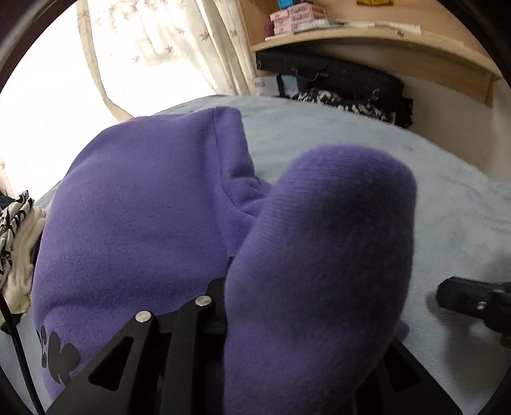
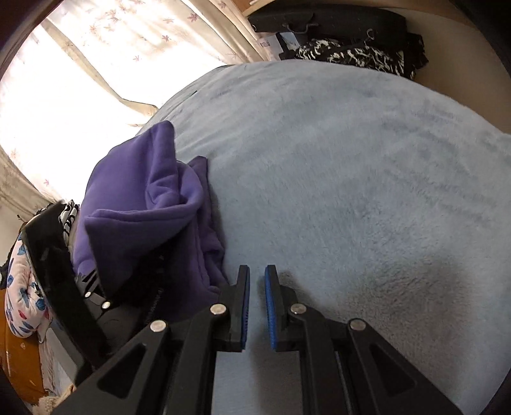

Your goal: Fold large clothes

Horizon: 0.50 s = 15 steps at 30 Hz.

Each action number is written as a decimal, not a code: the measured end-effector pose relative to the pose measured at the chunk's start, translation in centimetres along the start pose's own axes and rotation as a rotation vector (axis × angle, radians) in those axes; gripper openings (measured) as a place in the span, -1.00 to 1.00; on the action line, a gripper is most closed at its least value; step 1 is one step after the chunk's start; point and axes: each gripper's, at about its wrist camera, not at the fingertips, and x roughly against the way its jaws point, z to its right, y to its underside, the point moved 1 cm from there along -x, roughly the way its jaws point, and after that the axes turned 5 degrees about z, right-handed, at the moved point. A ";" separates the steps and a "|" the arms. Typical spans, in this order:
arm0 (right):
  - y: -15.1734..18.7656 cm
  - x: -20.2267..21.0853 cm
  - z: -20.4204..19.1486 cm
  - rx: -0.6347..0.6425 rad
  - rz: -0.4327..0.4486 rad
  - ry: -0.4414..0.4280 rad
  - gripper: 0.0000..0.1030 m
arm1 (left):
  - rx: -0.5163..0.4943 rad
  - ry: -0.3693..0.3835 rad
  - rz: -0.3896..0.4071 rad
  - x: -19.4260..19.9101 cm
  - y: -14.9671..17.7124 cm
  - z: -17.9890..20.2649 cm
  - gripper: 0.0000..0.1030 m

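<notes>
Purple sweatshirt (image 1: 134,204) lies bunched on the light-blue bed blanket (image 2: 351,166); left claw (image 1: 287,319) clamps its ribbed cuff (image 1: 319,242); right claw (image 2: 256,287) stands narrowly parted, gripping nothing.

Purple hoodie (image 2: 140,198) on blue blanket (image 2: 351,175)

purple sweatshirt (image 1: 137,204), bunched on blanket

We are in a home bedroom: a pale blue fleece blanket (image 2: 351,178) covers the bed beneath our grippers, floral curtains (image 2: 105,41) glow ahead to the left, and a wooden shelf (image 1: 367,35) with small pink boxes (image 1: 293,19) sits ahead.
</notes>
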 end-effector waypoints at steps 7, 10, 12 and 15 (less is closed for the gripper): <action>-0.7 0.2 -0.9 0.047 0.012 -0.007 -0.81 | 0.030 0.114 0.062 3.1 -0.7 -1.0 0.62; -1.1 0.8 -1.2 0.051 0.024 -0.024 -0.81 | 0.017 0.137 0.056 4.3 -0.6 -1.1 0.62; -1.2 1.3 -1.6 0.058 0.029 -0.033 -0.81 | 0.030 0.163 0.053 5.4 -0.2 -1.8 0.62; -1.6 2.2 -2.1 0.072 0.041 -0.044 -0.81 | 0.079 0.205 0.064 8.1 0.2 -3.2 0.62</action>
